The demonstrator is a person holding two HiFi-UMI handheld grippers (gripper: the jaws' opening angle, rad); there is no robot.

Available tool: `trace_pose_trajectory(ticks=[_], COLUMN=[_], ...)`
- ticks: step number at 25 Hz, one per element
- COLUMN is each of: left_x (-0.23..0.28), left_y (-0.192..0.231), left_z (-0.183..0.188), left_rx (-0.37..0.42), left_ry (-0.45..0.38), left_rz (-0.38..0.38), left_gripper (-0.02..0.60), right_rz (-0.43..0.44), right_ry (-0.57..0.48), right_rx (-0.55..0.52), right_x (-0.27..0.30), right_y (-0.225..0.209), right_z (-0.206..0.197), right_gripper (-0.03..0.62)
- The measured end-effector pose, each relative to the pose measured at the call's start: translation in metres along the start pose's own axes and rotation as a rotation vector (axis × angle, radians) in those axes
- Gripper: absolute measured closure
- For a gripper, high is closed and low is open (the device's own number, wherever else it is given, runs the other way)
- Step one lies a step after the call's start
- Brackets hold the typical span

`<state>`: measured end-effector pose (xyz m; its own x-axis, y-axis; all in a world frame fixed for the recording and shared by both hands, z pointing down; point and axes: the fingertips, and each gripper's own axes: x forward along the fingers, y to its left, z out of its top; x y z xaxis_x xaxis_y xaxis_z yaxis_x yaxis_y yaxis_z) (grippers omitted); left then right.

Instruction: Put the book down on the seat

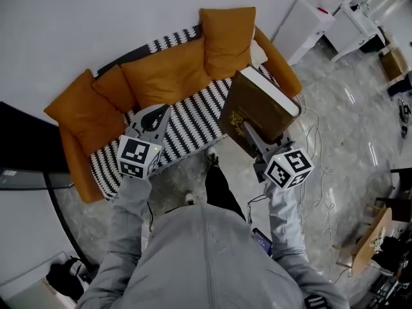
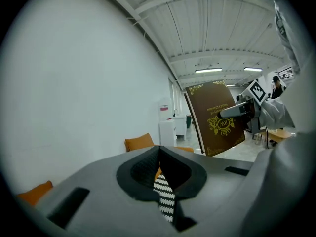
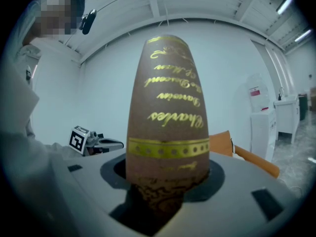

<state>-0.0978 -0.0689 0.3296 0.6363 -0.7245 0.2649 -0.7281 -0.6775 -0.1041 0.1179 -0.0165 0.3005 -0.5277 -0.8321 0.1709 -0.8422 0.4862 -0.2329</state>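
A thick brown book [image 1: 257, 111] with gold print hangs tilted over the right end of the orange sofa, spine toward me. My right gripper [image 1: 248, 132] is shut on its lower end. In the right gripper view the spine [image 3: 168, 117] rises straight out of the jaws and fills the middle. The seat [image 1: 193, 118] wears a black-and-white striped cover. My left gripper [image 1: 158, 116] hovers above the seat's middle, shut and holding nothing. In the left gripper view only a sliver of striped cover shows past its closed tips [image 2: 159, 154], and the book [image 2: 216, 117] stands off to the right.
Three orange cushions [image 1: 225, 40] [image 1: 167, 73] [image 1: 80, 108] lean along the sofa back. A white cabinet [image 1: 306, 18] and a white desk [image 1: 351, 28] stand at the back right. Cables [image 1: 315, 147] trail on the marble floor by the sofa's right arm. A wooden chair [image 1: 370, 240] is at the right.
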Motion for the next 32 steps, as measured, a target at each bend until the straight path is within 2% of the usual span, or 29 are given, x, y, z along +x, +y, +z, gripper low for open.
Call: trace_pose_trajectory(ticks=[5, 10, 19, 26, 32], left_x=[0.064, 0.083, 0.136, 0.155, 0.18], left_y=[0.035, 0.038, 0.07, 0.086, 0.098], left_z=[-0.009, -0.014, -0.056, -0.092, -0.126], left_rx=[-0.018, -0.031, -0.106, -0.149, -0.193], left_ry=[0.045, 0.075, 0.165, 0.224, 0.274], left_rz=[0.007, 0.031, 0.093, 0.136, 0.165], left_gripper=[0.557, 0.557, 0.557, 0.557, 0.557], right_rz=[0.038, 0.086, 0.14, 0.174, 0.174], right_ry=[0.053, 0.096, 0.173, 0.235, 0.332], right_rx=[0.037, 0.056, 0.139, 0.23, 0.317], right_x=[0.059, 0.078, 0.142, 0.183, 0.222], right_y=[-0.053, -0.069, -0.112, -0.14, -0.169], right_z=[-0.005, -0.017, -0.048, -0.088, -0.138], right_gripper=[0.347, 0.347, 0.347, 0.347, 0.347])
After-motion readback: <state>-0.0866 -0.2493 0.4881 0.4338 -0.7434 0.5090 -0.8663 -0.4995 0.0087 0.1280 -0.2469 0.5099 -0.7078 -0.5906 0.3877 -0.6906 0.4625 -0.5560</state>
